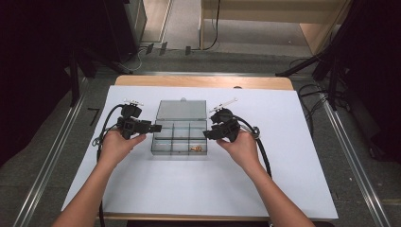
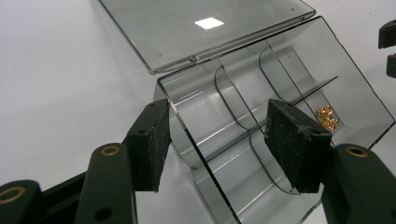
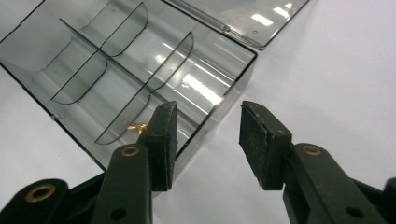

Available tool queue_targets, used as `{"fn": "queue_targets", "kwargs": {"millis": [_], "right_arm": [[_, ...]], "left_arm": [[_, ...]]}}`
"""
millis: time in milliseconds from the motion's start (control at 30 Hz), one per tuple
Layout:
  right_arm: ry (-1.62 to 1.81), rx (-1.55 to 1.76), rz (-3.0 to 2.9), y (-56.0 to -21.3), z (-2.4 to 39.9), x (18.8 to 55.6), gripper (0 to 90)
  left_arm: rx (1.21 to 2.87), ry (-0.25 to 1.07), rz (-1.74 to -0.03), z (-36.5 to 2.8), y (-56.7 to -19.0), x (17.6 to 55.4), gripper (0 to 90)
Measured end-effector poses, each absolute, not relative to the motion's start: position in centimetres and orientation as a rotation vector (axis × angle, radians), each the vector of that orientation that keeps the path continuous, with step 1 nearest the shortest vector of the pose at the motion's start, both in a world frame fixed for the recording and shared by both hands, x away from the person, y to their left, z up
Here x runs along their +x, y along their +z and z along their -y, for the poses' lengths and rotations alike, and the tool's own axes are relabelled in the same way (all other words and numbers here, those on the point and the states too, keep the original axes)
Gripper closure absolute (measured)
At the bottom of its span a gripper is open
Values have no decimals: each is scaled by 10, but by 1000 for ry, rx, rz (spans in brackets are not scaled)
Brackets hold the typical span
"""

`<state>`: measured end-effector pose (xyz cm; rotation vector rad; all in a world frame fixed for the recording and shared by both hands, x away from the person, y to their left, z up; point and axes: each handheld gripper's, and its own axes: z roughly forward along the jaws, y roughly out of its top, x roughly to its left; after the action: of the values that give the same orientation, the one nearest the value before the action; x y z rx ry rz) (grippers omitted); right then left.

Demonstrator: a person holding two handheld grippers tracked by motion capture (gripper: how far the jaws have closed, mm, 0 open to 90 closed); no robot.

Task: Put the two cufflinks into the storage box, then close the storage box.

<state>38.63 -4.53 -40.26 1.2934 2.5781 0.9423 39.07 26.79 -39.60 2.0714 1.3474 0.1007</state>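
Observation:
A clear smoky compartment box (image 1: 163, 150) lies in the middle of the white table, its lid (image 1: 182, 109) folded back flat behind it. Small gold pieces (image 1: 196, 148) rest in the front right compartment; the other compartments look bare. My left gripper (image 1: 158, 127) is at the box's left end. In the left gripper view its jaws (image 2: 219, 135) stand apart astride the box's near wall (image 2: 196, 107), with the gold pieces (image 2: 327, 116) beyond. My right gripper (image 1: 206, 135) is at the right end, open (image 3: 208, 135), straddling the box's side wall (image 3: 219, 60) near the gold pieces (image 3: 137, 127).
A white sheet (image 1: 283, 142) covers the table, with a strip of wood showing along its far edge (image 1: 203, 81). Cables trail from both grippers across the sheet. Dark stands and loose cables lie on the floor beyond the table.

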Motion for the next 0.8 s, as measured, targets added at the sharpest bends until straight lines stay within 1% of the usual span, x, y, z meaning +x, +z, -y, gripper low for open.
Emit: {"fn": "queue_targets", "kwargs": {"millis": [367,567,800], "right_arm": [[948,1387,-2525,-405,52,401,590],[930,1409,-2504,-401,51,414,594],[909,1487,-2491,-395,42,438,611]], "left_arm": [[2030,73,-1406,-266,-398,412,434],[2074,69,-1435,-262,-400,425,441],[2078,76,-1471,-257,-400,441,463]]}}
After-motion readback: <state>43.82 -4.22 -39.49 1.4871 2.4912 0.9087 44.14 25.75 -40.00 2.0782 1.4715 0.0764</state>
